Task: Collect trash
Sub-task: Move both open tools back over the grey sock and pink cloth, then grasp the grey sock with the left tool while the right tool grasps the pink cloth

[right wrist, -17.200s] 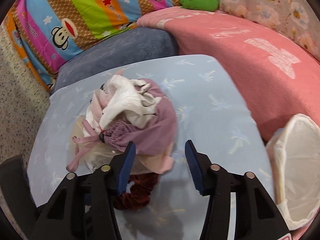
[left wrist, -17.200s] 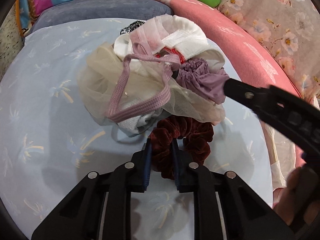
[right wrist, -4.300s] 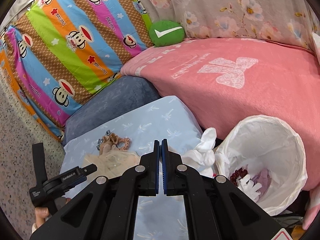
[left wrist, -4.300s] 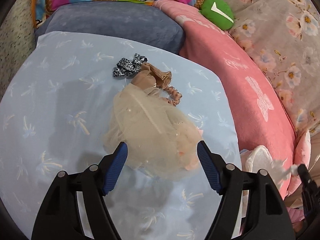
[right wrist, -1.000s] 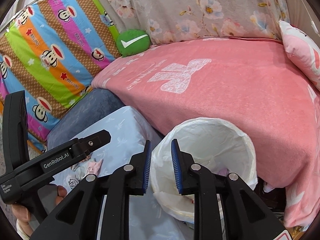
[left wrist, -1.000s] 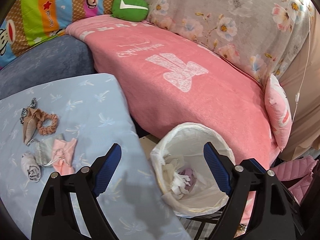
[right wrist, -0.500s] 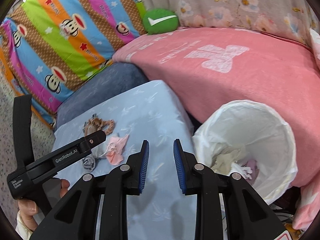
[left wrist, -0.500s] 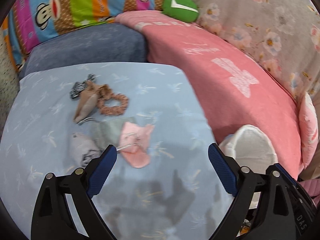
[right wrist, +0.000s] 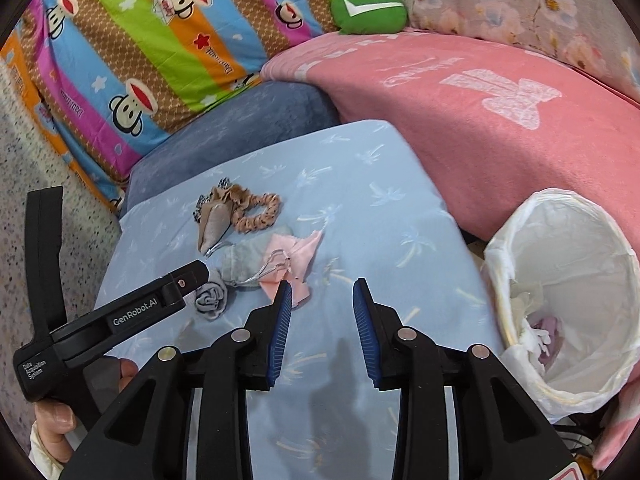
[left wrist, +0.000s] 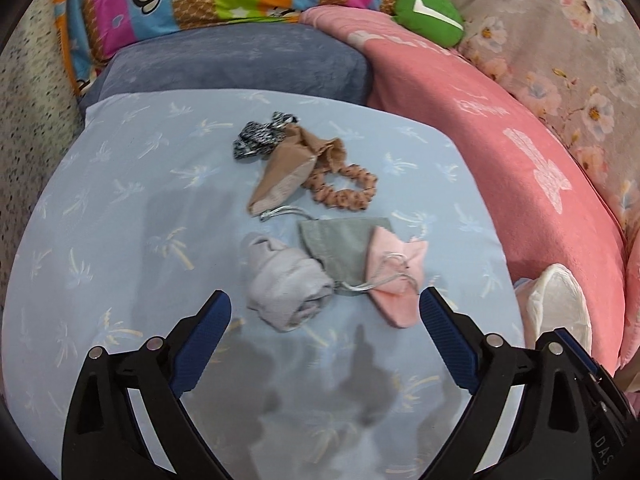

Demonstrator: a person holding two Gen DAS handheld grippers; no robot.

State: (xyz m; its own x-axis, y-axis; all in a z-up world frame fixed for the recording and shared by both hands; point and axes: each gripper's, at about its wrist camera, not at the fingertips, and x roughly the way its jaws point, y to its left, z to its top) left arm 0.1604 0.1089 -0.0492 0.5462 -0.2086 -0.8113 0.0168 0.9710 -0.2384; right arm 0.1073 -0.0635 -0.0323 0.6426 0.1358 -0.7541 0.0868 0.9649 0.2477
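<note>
Bright even indoor light, soft grey shadows on the blue sheet [left wrist: 120, 200], fisheye bending and dark corners, slight blur.

Grey rolled sock [left wrist: 286, 284], grey pouch [left wrist: 340, 250], pink pouch [left wrist: 394, 276] clustered touching on blue cushion [left wrist: 120, 220]; tan pouch [left wrist: 282, 174], scrunchie [left wrist: 344, 190] behind. Lined bin [right wrist: 560, 280] beside cushion, holding scraps, perhaps tissue.

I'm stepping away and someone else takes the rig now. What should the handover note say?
Left tool: open, empty, above the grey rolled cloth; its jaws have just been opening.
Right tool: open, empty, jaws just widened.
On the blue cushion: grey roll, grey pouch, pink pouch, tan pouch, brown scrunchie, black-and-white scrunchie.
Done: some items lie in the white-lined bin.
Left: those six pieces.
</note>
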